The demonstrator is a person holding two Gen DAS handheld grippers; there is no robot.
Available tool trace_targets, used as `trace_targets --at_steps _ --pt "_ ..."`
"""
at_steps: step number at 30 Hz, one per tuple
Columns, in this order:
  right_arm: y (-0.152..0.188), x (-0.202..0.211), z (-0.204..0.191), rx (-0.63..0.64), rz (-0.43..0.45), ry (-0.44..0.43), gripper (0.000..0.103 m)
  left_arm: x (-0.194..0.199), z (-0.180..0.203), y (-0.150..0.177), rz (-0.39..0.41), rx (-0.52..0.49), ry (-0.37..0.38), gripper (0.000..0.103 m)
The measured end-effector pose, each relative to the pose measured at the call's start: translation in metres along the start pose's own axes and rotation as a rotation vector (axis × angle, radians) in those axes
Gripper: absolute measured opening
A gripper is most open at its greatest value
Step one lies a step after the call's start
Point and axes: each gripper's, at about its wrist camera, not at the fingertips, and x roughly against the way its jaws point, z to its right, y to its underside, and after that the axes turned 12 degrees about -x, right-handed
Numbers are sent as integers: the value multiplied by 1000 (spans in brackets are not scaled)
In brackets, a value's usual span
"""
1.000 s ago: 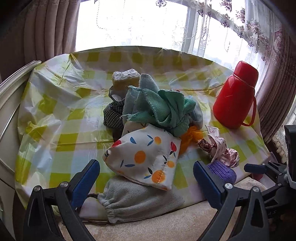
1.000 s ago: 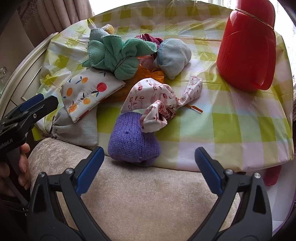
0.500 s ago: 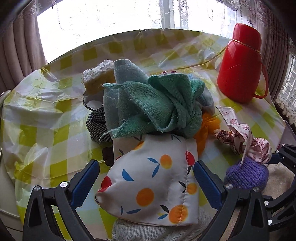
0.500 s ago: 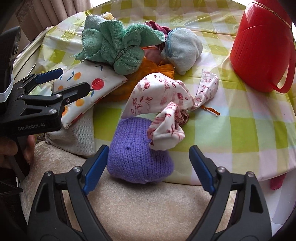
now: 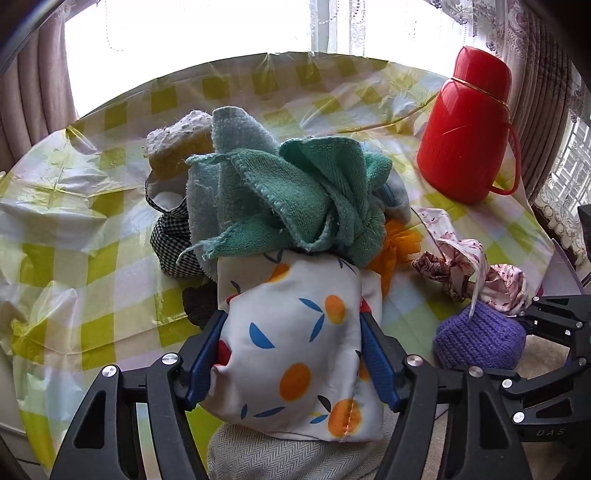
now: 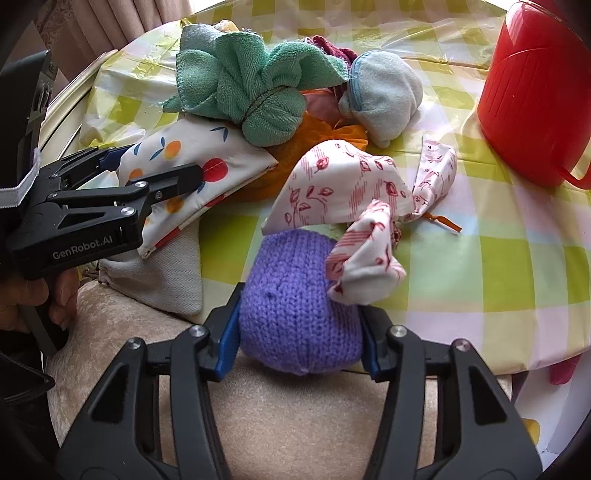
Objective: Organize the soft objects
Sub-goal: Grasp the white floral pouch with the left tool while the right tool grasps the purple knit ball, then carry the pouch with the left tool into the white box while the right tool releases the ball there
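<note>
Blue-padded left gripper (image 5: 290, 354) closing on the fruit-print pouch (image 5: 295, 350); right gripper (image 6: 299, 332) closing on the purple knit (image 6: 299, 306).

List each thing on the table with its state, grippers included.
left gripper: closing, pads on the fruit-print pouch
right gripper: closing, pads on the purple knit ball
green towel: bunched, on the pile
floral cloth: knotted, lying loose
red flask: upright, capped
grey drawstring bag: under the pouch

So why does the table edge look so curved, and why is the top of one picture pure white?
Left wrist view: the window behind the checked tablecloth is blown out to white by daylight, and the wide lens bends the table's far rim. Right wrist view: same bending, dark corners, yet the purple knit piece is evenly lit and sharp.
</note>
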Motion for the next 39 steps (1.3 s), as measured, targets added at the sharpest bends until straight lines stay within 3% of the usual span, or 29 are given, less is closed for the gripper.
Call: trace_targets --at_steps 11,24,30,39 --pt "17 35 1 -4 47 -48 54 40 11 10 69 97 48 65" --pt "38 82 27 -59 100 -100 53 87 49 11 150 109 45 65" --pt "53 107 55 -112 137 -85 53 100 90 -5 193 45 100 65" --pt "71 152 138 -267 207 25 53 89 183 -41 205 -79 255 65"
